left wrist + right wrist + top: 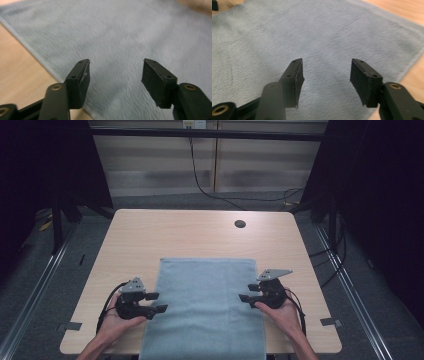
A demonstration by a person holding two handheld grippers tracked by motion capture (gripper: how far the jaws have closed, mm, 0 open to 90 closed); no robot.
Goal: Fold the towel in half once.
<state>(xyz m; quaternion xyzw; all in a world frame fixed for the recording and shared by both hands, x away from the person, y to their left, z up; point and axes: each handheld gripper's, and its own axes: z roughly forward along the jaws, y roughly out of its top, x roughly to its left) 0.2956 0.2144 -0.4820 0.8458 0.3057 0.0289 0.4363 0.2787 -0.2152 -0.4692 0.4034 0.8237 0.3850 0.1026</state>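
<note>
A light blue towel [206, 307] lies flat on the wooden table [200, 232], spread lengthwise from about the table's middle to its near edge, where its near end hangs just over the rim. All places below are told from this towel.

The left gripper [156, 302] sits at the towel's left edge, held in the person's left hand [120, 317], its 2 black jaws pointing inward over the cloth. In the left gripper view the jaws stand well apart with nothing between them, the towel's pile lying beneath and its hemmed edge running past the left jaw onto bare wood.

The right gripper [246, 293] sits at the towel's right edge, cradled in the right hand [280, 312], jaws pointing inward toward the cloth's middle. In the right gripper view its jaws are likewise spread wide and empty, above the towel, with the towel's right edge and a strip of table beyond it.

A round cable hole [240, 224] lies in the table well beyond the towel's far edge
</note>
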